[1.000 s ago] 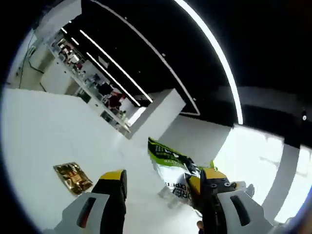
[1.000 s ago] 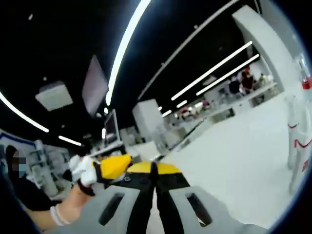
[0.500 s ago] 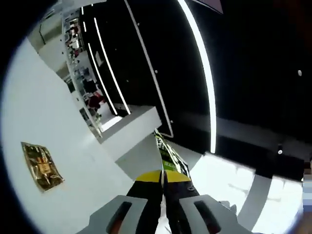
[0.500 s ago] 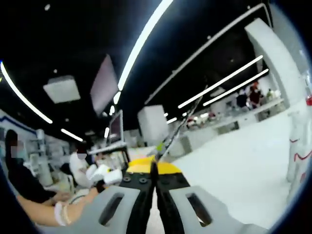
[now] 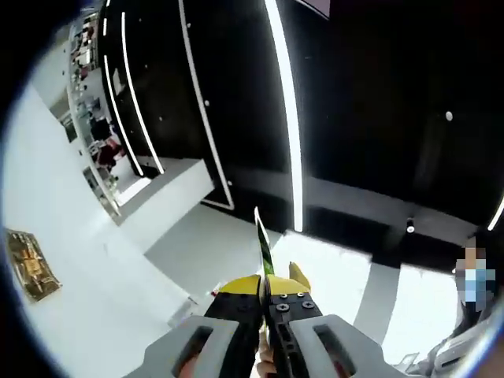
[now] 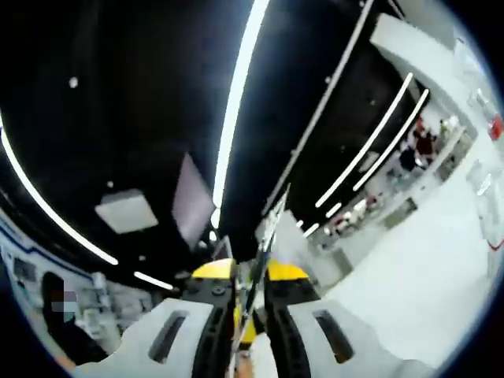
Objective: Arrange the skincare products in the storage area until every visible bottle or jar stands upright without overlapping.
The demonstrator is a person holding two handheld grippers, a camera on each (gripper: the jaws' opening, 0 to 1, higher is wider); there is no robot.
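Both the left tool [image 5: 264, 285] and right tool [image 6: 250, 276] pinched a thin green-printed foil sachet [image 5: 262, 248] edge-on above the white tabletop [image 5: 55, 315], a gold foil packet [image 5: 30, 264] lying far left.

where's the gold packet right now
The gold packet lies flat on the white table at the far left edge of the left gripper view, well left of the left gripper, which is pinching a green sachet edge-on.
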